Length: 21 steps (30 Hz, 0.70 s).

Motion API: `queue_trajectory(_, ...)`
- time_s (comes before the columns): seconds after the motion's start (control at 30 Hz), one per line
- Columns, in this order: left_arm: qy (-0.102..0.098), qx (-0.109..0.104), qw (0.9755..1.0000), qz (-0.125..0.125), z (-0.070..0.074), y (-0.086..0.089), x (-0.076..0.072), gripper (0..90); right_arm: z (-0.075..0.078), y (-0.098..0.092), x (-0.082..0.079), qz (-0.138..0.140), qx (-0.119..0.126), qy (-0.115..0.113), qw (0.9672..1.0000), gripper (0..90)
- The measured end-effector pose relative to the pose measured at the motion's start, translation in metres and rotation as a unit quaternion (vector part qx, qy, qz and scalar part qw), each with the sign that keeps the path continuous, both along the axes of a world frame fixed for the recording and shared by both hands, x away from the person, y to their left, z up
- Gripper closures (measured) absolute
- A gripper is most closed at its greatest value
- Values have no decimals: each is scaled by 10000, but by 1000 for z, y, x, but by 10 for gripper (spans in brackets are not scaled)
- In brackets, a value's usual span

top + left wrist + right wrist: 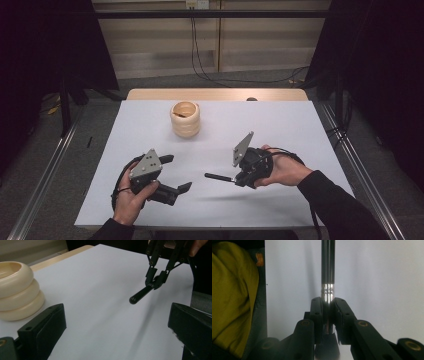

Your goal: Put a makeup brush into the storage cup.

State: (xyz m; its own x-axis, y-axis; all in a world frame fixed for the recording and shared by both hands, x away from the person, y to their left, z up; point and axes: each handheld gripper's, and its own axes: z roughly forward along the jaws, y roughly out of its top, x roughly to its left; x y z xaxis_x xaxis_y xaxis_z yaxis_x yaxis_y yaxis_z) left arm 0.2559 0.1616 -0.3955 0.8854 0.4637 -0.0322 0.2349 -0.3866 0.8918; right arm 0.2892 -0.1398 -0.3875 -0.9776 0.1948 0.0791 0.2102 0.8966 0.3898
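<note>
**A:** Centre of the high view: a white table (280,125), matte, with a strip of bare wood along its far edge. Grey floor around it, metal rails (45,175) at lower left and lower right, black curtains on both sides, pale wall panels at the top with cables (200,60) hanging down.

**B:** Counts?

**A:** One cream ribbed holder (185,119), upper middle of the table. One black makeup brush (218,177), lower centre. Two grippers, two hands.

**B:** Brush state?

**A:** Off the surface, roughly level, its handle pointing toward frame left. The right gripper (239,179) was pinched on the silver ferrule (327,291); the right gripper view showed both jaws pressed against it.

**B:** Left one?

**A:** The left gripper (177,173) sat lower left, jaws spread wide, nothing between them. Well apart from the brush. In the left gripper view the holder was at far left, just beside the jaw.
</note>
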Motion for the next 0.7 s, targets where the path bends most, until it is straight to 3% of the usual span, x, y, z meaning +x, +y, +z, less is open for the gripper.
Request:
queue_trajectory(0.23,157,300,9987,-383,2,-15,2,17,-1,5,0,132,-127,26,9998,780)
queue_trajectory(0.37,275,539,9961,-638,1,-23,5,17,-3,9,-1,216,-184,46,9996,780)
queue_trajectory(0.43,207,659,9956,-630,1,-28,6,22,-4,11,-1,209,-225,58,9995,780)
queue_trajectory(0.53,339,746,9933,-813,0,-34,10,23,-5,13,-3,250,-262,85,9993,780)
queue_trajectory(0.63,367,999,9903,-890,-2,-40,11,23,-7,15,-4,302,-308,104,9990,780)
queue_trajectory(0.7,372,1034,9885,-1043,-4,-45,12,30,-7,16,-4,333,-346,105,9988,780)
